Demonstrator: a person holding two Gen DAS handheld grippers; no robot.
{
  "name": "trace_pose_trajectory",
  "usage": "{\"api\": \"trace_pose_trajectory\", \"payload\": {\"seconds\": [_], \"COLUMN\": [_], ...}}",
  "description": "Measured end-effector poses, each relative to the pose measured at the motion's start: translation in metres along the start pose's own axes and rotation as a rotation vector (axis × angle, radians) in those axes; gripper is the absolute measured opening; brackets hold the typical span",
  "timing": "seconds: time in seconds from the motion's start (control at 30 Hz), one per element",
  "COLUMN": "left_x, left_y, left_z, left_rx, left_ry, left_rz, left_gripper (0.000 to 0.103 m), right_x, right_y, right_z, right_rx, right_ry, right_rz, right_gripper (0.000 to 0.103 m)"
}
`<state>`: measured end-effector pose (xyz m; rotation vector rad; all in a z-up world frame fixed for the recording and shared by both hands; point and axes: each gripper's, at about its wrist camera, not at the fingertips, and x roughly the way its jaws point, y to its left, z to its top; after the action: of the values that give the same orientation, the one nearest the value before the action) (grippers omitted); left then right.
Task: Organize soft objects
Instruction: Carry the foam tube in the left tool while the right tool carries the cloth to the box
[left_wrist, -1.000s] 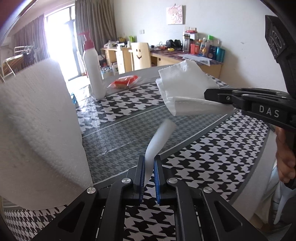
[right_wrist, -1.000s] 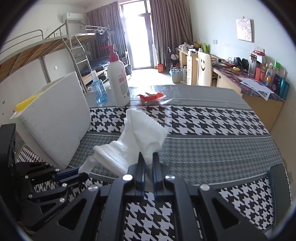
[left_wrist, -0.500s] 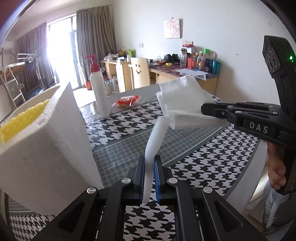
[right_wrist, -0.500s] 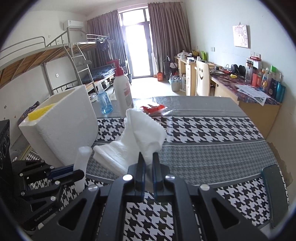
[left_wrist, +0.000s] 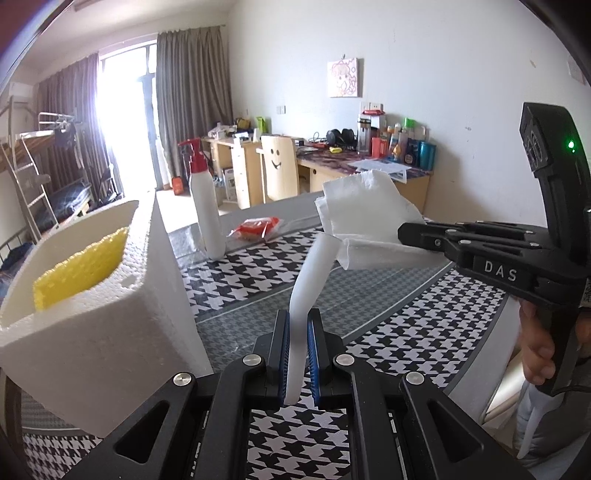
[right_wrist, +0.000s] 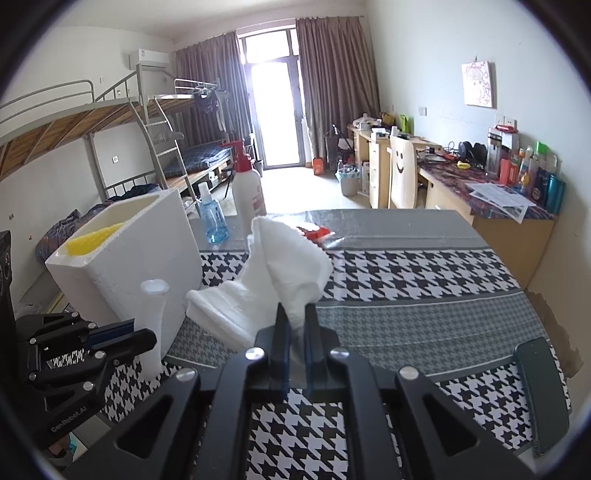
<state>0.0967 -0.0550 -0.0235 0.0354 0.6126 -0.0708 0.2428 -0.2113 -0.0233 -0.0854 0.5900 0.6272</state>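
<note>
Both grippers are clamping soft things above the checkered table (right_wrist: 424, 266): the left gripper (left_wrist: 298, 354) is pinching a white foam stick (left_wrist: 310, 280), and the right gripper (right_wrist: 294, 343) is gripping a crumpled paper towel (right_wrist: 288, 266). This looks like the carrying step. Next, each item probably needs moving left over the open foam box (left_wrist: 110, 314), already holding a yellow sponge (left_wrist: 79, 269), before the jaws are opening.

Surface (left_wrist: 388, 332): black & white houndstooth w/ grey bands of finer check. Foam box (left_wrist: 110, 325): white, yellow sponge (left_wrist: 79, 269) inside. Foam rod (left_wrist: 306, 291): white. Tissue (right_wrist: 288, 266): white. Both grippers black; left gripper (left_wrist: 298, 354) w/ blue pads. Pump bottle (left_wrist: 207, 206): white w/ red top. Small spray bottle (right_wrist: 211, 218): clear blue. Packet (left_wrist: 256, 227): red. Curtains: grey-brown.
</note>
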Motion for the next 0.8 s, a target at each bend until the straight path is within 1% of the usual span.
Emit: {"api": "trace_pose_trajectory", "payload": {"seconds": [0.27, 0.43, 0.57, 0.8], "left_x": [-0.018, -0.026, -0.029, -0.035], "left_y": [0.001, 0.004, 0.006, 0.010], "left_z": [0.011, 0.016, 0.016, 0.022], "left_rx": [0.018, 0.013, 0.010, 0.010], "left_ry": [-0.052, -0.081, -0.096, -0.119], "left_rz": [0.003, -0.002, -0.007, -0.014], "left_gripper": [0.010, 0.010, 0.010, 0.010], "right_x": [-0.008, -0.012, -0.013, -0.017], "right_y": [-0.001, 0.002, 0.004, 0.004], "right_z": [0.004, 0.009, 0.012, 0.016], "right_rx": [0.018, 0.007, -0.009, 0.002], "right_ry": [-0.026, -0.045, -0.057, -0.078], "right_rz": [-0.009, -0.011, -0.011, -0.013], "right_gripper": [0.009, 0.009, 0.009, 0.009]}}
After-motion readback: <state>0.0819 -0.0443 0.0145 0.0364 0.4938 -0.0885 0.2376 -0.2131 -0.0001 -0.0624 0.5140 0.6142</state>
